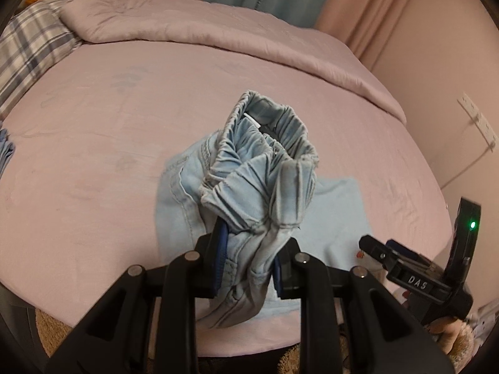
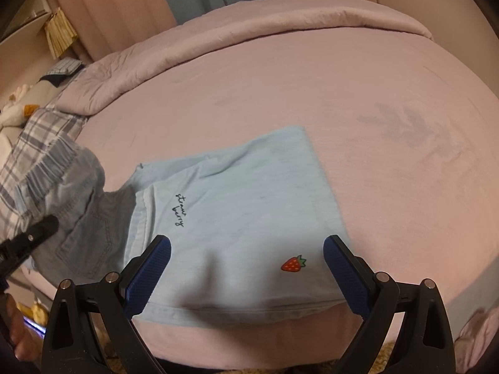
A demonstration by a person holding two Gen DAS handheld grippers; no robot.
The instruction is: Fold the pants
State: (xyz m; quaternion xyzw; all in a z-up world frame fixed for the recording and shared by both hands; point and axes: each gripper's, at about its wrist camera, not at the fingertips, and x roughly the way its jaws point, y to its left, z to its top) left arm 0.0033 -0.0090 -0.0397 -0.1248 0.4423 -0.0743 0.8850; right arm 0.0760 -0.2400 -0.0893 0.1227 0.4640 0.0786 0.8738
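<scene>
Bedroom, dim warm light; pink bedsheet (image 2: 389,109) fills both views, quilt (image 1: 202,21) bunched along the far side, curtains behind.

Your left gripper (image 1: 249,257): jaws drawn close, pinching a thick bunch of the pants (image 1: 259,162), pale denim. The cloth rises from between the pads and ends in the gathered elastic waistband (image 1: 274,118), which stands up and away from the tongs. The rest of the pants hangs below the jaws toward the near bed edge.

Your right gripper (image 2: 246,265): jaws spread wide, nothing between the pads. It hangs over a light blue garment (image 2: 249,202) lying flat on the sheet, strawberry print (image 2: 293,263) just inside its right finger.

Key relation: from the right tongs, the pants lie off to the left, beside and partly overlapping the blue garment's left edge. Their long axis runs from the left jaws outward to the waistband. Only the left hand holds them; the right is the free one, and probably must cross leftward to take a second hold.
</scene>
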